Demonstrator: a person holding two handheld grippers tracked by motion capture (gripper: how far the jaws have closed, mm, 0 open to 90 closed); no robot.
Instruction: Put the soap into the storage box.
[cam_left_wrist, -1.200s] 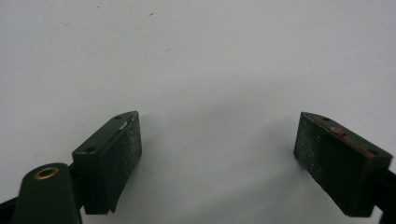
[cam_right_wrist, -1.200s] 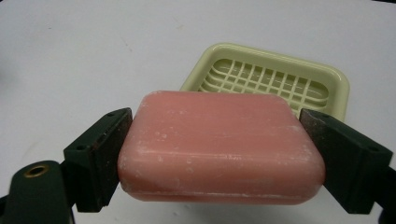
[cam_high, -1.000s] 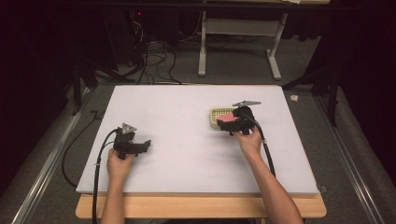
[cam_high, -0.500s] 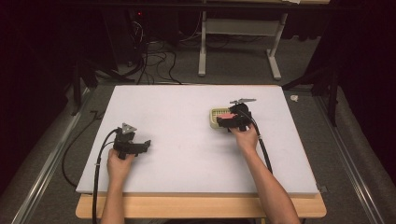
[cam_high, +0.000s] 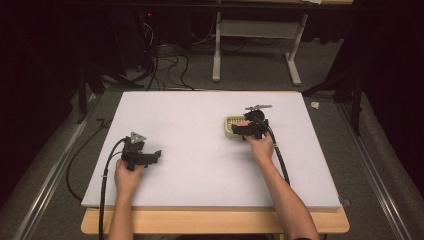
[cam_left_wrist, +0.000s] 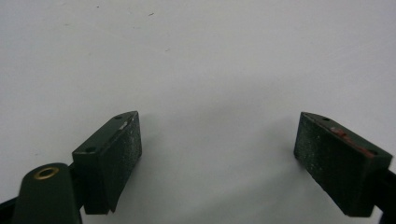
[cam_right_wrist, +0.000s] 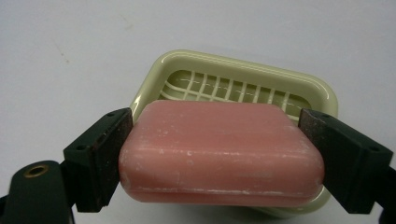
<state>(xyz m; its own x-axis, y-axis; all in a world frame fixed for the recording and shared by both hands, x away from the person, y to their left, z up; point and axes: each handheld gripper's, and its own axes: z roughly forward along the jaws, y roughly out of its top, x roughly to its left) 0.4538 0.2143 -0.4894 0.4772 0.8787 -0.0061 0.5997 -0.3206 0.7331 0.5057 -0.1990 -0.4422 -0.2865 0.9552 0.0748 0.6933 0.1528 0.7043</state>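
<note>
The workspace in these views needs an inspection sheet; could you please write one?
Surface: white table top on a wooden base, a few faint specks.
Job's things: pink soap bar over a cream slatted soap dish.
Clutter: nothing seen.
Grippers: right gripper shut on the soap bar, a pad at each end; left gripper open, holding nothing, low over the white table top.
Cables: a black cable trails off the near edge from the left gripper; another runs along the right forearm.
Surroundings: grey floor, loose wires and a white desk frame behind, dark beyond.
</note>
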